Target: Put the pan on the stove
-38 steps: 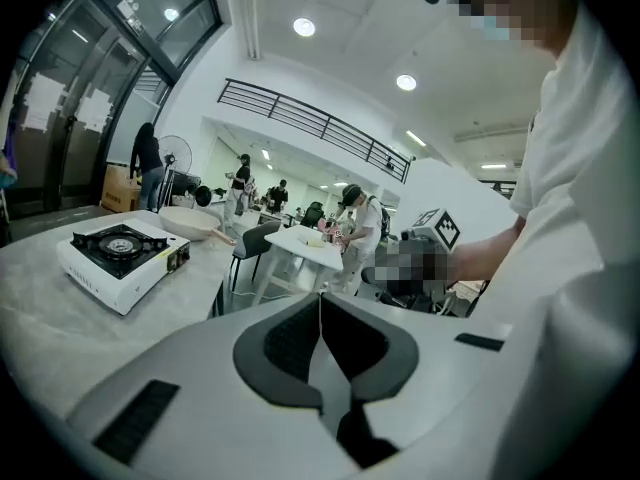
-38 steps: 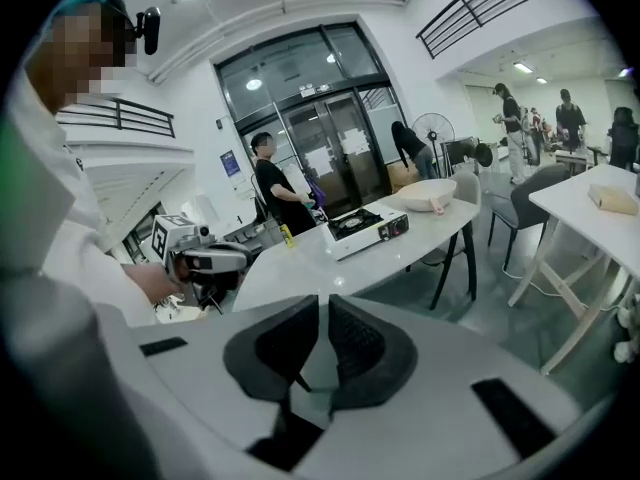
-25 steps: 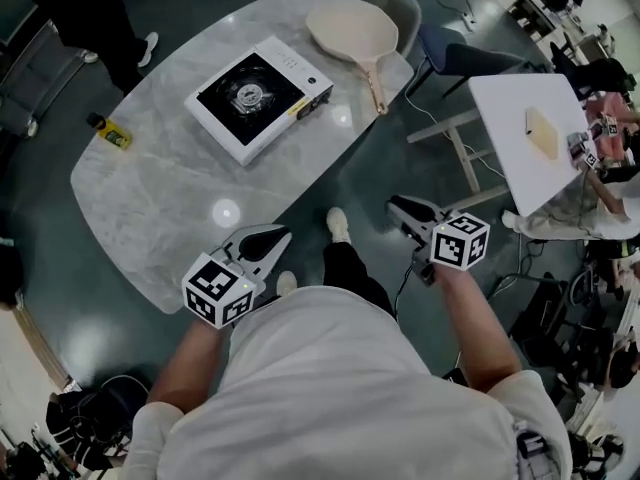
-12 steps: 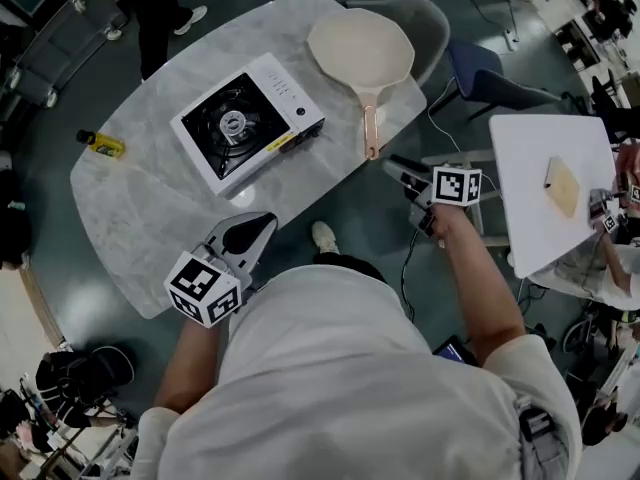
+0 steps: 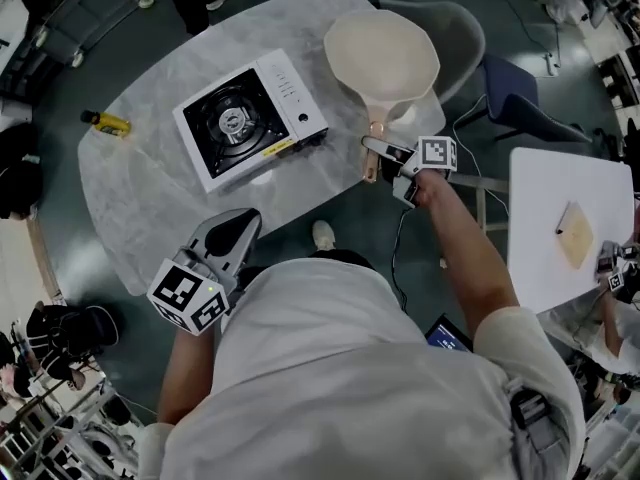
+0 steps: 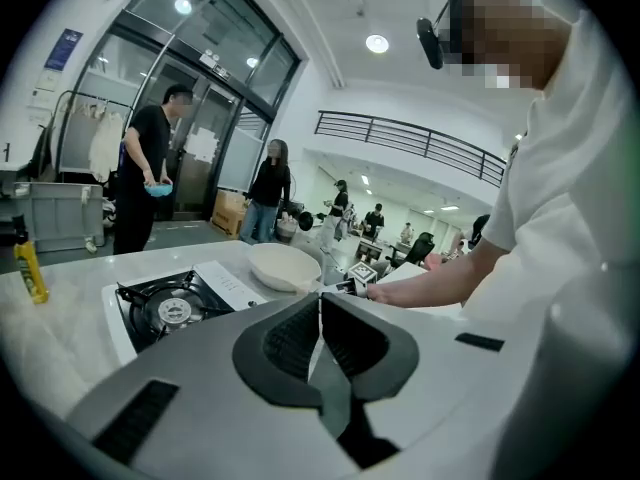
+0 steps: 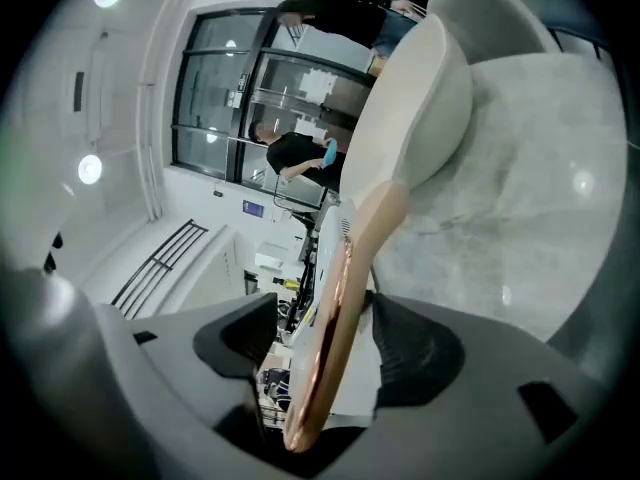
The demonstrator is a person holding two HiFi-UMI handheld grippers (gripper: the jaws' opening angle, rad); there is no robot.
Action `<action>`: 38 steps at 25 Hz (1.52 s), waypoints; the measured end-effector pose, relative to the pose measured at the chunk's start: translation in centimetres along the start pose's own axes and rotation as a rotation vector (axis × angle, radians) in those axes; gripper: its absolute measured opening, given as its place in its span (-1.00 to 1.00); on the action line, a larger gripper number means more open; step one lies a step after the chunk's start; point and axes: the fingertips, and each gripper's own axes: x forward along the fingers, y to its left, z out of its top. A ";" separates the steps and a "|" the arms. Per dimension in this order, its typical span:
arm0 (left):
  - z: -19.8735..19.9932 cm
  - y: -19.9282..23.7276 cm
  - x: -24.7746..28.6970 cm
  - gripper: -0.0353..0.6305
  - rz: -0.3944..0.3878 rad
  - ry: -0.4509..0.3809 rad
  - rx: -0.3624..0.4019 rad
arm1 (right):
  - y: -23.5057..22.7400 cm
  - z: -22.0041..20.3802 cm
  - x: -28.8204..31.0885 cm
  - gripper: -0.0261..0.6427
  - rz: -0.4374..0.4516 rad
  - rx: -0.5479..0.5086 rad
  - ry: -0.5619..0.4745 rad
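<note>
Head view: stove (image 5: 250,118), pan (image 5: 382,58) on marble table (image 5: 150,218), dark floor (image 5: 350,218)

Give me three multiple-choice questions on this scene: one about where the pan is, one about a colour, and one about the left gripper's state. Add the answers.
1. Where is the pan?
A. on the stove
B. on the table, beside the stove
C. on a chair

2. What colour is the small bottle?
A. red
B. yellow
C. blue

3. How is the left gripper?
A. open round the bottle
B. shut on the pan
C. shut, holding nothing

Answers:
1 B: the pan lies on the marble top, apart from the stove.
2 B: the bottle's body is yellow.
3 C: in the left gripper view its jaws meet with nothing between them.
</note>
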 end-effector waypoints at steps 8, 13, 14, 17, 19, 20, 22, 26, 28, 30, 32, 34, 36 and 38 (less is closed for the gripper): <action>-0.4 1.5 -2.0 -0.83 0.146 -0.005 -0.038 | 0.5 1.5 4.8 -0.24 0.203 0.063 0.054; -0.8 2.3 -3.3 -0.83 0.207 -0.017 -0.064 | 1.7 1.5 6.1 -0.62 0.310 0.117 0.083; -1.0 2.4 -3.6 -0.83 0.216 -0.018 -0.070 | 1.9 1.4 6.3 -0.68 0.329 0.126 0.094; -1.3 2.6 -4.2 -0.83 0.229 -0.020 -0.088 | 1.9 1.4 6.6 -0.90 0.339 0.125 0.106; -1.4 2.7 -4.6 -0.83 0.237 -0.023 -0.095 | 1.8 1.4 6.7 -0.91 0.327 0.110 0.105; -1.4 2.8 -4.7 -0.83 0.240 -0.023 -0.095 | 1.9 1.3 6.7 -0.91 0.317 0.108 0.105; -1.4 3.0 -4.9 -0.83 0.244 -0.023 -0.095 | 1.9 1.2 6.7 -0.92 0.299 0.101 0.106; -1.3 3.1 -5.1 -0.83 0.236 -0.024 -0.096 | 1.7 1.3 6.6 -0.91 0.279 0.068 0.106; -1.2 3.1 -5.1 -0.83 0.231 -0.024 -0.094 | 2.1 1.3 6.6 -0.91 0.278 0.067 0.106; -1.3 3.3 -5.2 -0.83 0.227 -0.027 -0.095 | 2.5 1.2 6.6 -0.91 0.274 0.057 0.110; -1.5 3.5 -5.4 -0.83 0.227 -0.030 -0.091 | 2.9 1.1 6.6 -0.90 0.279 0.058 0.113; -1.6 3.8 -5.5 -0.83 0.231 -0.031 -0.090 | 3.2 1.1 6.4 -0.89 0.285 0.061 0.115; -1.7 3.9 -5.9 -0.83 0.233 -0.037 -0.093 | 3.6 1.1 6.2 -0.88 0.288 0.055 0.117; -1.8 3.9 -6.2 -0.83 0.232 -0.042 -0.097 | 4.1 1.1 5.9 -0.87 0.285 0.046 0.116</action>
